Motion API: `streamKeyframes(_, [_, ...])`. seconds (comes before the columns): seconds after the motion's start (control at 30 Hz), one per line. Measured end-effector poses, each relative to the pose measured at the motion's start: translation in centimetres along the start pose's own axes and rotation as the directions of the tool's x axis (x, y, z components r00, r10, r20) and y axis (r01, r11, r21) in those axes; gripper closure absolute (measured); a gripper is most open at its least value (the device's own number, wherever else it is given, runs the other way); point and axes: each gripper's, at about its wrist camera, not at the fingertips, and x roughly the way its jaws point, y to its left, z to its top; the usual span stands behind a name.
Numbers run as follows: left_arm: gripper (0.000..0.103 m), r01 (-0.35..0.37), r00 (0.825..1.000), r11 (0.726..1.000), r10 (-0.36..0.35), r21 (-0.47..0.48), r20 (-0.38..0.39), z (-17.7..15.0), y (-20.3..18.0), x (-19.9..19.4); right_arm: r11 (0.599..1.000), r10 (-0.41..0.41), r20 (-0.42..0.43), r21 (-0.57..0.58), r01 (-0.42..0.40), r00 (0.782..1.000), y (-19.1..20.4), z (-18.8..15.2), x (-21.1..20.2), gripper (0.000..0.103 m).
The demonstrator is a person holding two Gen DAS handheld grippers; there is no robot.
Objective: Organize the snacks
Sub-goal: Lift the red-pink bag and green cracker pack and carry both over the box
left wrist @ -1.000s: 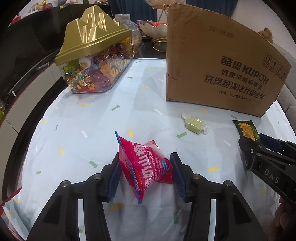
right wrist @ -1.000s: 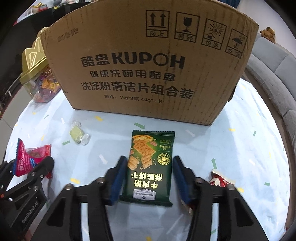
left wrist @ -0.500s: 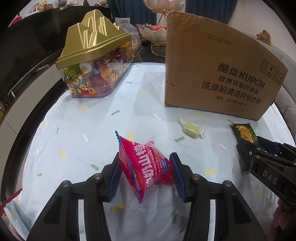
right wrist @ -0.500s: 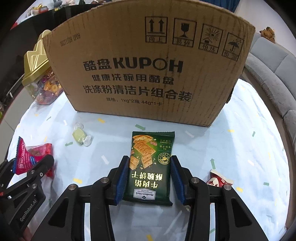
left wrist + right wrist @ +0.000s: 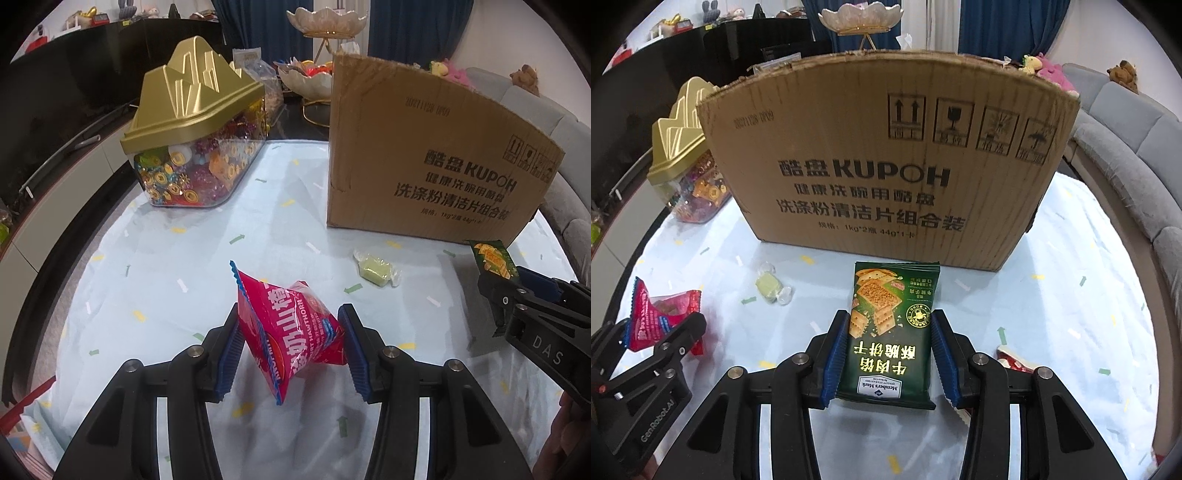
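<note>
Left wrist view: one red hawthorn snack bag (image 5: 295, 328), clamped between the blue pads of the left gripper (image 5: 291, 354) and raised off the table (image 5: 155, 280) near its front edge. Right wrist view: one dark green beef cracker packet (image 5: 892, 332), pinched at both long edges by the right gripper (image 5: 890, 358), above the cloth just before the box. Loose snacks on the table number two: one pale green wrapped candy (image 5: 375, 267), lying between the two grippers, and one red-and-white wrapped snack (image 5: 1012, 360), partly hidden behind the right gripper's finger. One cardboard box (image 5: 886, 166), printed KUPOH, stands upright toward the far edge, its wall rising directly ahead of the cracker packet; its inside cannot be seen. One clear candy container with a gold mountain-shaped lid (image 5: 195, 140) stands at the far left corner, well apart from the box. Beyond the table: a tiered shell-shaped dish (image 5: 325, 22), a grey sofa (image 5: 1137, 147) and plush toys (image 5: 1049, 70).
</note>
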Motion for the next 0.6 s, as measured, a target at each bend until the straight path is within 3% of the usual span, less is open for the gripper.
streamKeyframes(0.6, [0.053, 0.007, 0.998, 1.0, -0.006, -0.016, 0.06, 1.2, 0.2, -5.1, 1.0, -0.003, 0.096, -0.01, 0.004, 0.995, -0.1, 1.7, -5.8, 0.058])
